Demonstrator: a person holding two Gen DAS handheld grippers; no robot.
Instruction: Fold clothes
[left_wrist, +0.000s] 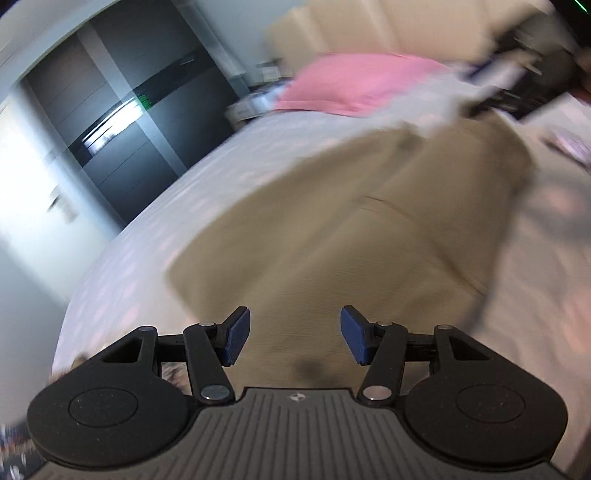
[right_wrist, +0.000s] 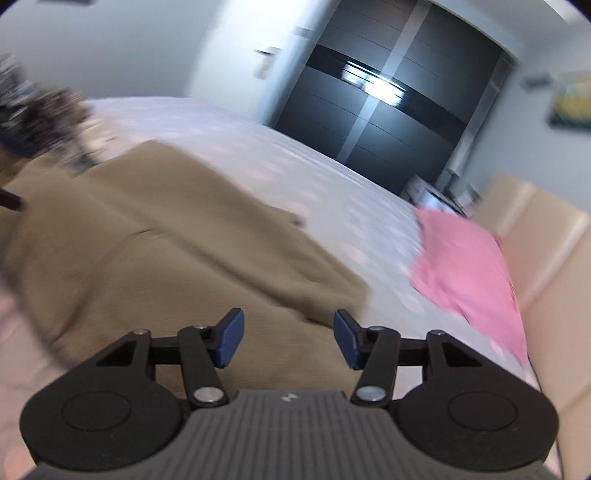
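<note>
On the bed (left_wrist: 155, 206), spread with a pale sheet dotted in soft pink, lies a tan garment (left_wrist: 332, 229), roughly flattened and already doubled over on itself in places, with a seam line showing across its middle. Both views are smeared by blur, so finer details of the cloth are hard to tell. The left gripper (left_wrist: 295, 338) hangs over the near part of the tan garment with its blue-padded fingers (left_wrist: 236, 338) standing about half apart and nothing between them; the cloth lies below, untouched as far as I can see. The right gripper (right_wrist: 288, 339) is much the same: fingers (right_wrist: 231, 341) parted to a middling gap, empty, poised over the garment's near edge where a folded corner ends just beside the bare sheet. A pink pillow (right_wrist: 465, 266) sits further up the bed by the beige headboard (right_wrist: 546, 251), well apart from the garment, and a dark wardrobe (right_wrist: 388, 99) stands against the far wall. At the left edge of the right view something dark and patterned is too blurred to name. To my eye a fold has been laid and let go, and the hands are between grips. The next move, I judge, calls for picking fresh hold points on an edge or two corners of the tan garment, closing on the cloth alone without pinching the sheet, and carrying that edge over evenly so the layers stay square.
</note>
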